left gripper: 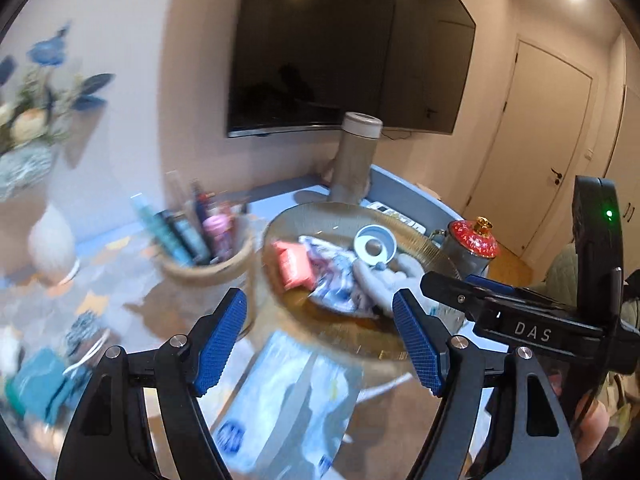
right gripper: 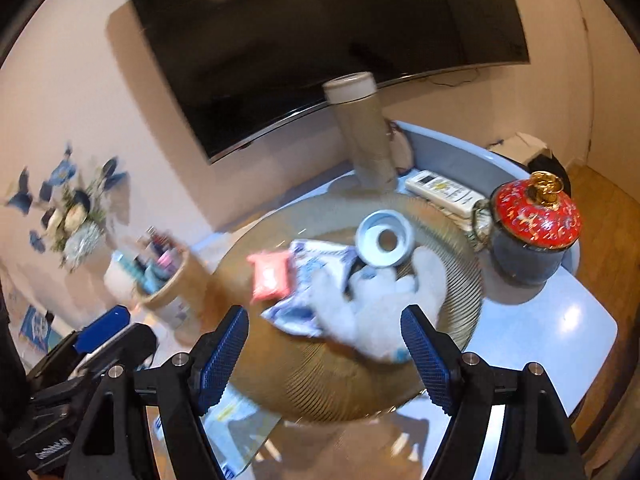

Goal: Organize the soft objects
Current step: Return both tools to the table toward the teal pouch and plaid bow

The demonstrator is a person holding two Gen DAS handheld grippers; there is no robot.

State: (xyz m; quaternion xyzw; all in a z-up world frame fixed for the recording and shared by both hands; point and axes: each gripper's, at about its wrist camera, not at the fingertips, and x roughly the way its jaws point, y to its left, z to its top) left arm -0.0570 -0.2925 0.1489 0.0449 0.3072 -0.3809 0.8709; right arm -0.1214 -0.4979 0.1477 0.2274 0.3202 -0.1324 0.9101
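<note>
Woven round basket of bottles (right gripper: 168, 280): left, close beside the plate's rim. Wide ribbed amber glass plate (right gripper: 452, 280): centre, holding a pink soft packet (right gripper: 272, 280), a blue-and-white printed pouch (right gripper: 308, 288), a white plush toy (right gripper: 384, 304) and a pale blue ring (right gripper: 385, 238). Red-lidded grey pot (right gripper: 532, 232): right, just past the rim. Left gripper (left gripper: 320, 340) and right gripper (right gripper: 326, 354): jaws spread, empty, above the plate's near edge. Bare blue tabletop (right gripper: 560, 320) at right.

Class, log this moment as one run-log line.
left tool: open, empty | right tool: open, empty | plush, pink pack: in bowl
</note>
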